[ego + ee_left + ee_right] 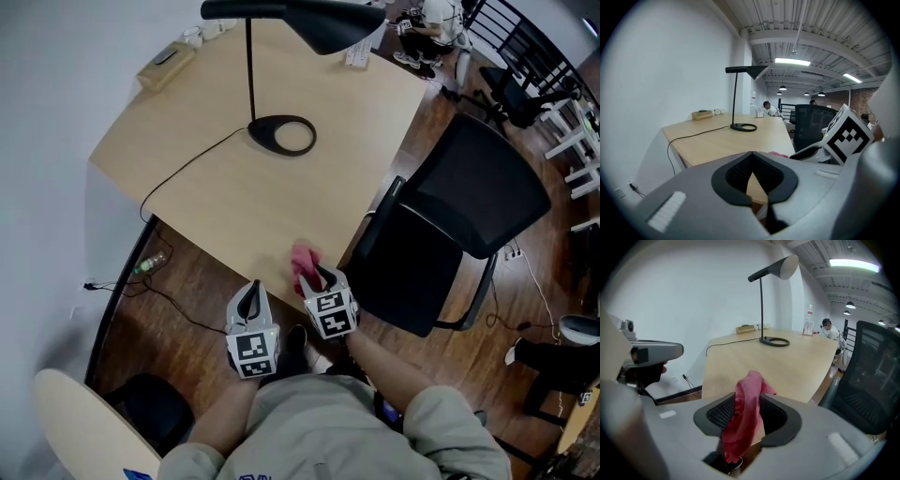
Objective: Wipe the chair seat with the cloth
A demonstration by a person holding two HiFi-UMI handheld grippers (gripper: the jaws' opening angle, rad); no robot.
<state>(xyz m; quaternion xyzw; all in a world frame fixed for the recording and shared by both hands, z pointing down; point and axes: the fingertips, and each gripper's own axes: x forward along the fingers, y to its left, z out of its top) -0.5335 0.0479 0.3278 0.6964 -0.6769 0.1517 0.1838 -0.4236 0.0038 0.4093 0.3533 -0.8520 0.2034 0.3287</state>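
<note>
The right gripper (pixel 322 278) is at the near edge of the desk (pixel 328 206), pointing downward. Its jaws stand wide apart. The pink cloth (pixel 745 413) is between them, but the pads do not pinch it. The upper part of the cloth lies on the desk edge and the lower part hangs loosely down in the gap. I think the gripper is placed like this because the desk edge holds up the cloth, so the jaws can take a better hold on it. This is only my judgement.

The left gripper (pixel 251 295) is just beside the right one, a little nearer to the person. Its jaws are closed together with nothing between them. It seems to wait aside, so that it does not disturb the right one.

The chair (pixel 478 187) stands to the right of the desk, near the cloth but not touching it. Nothing lies on its seat, and the wiping is not yet started. The next step probably needs a firm grip on the cloth, otherwise it may slip off the desk edge to the floor.
</note>
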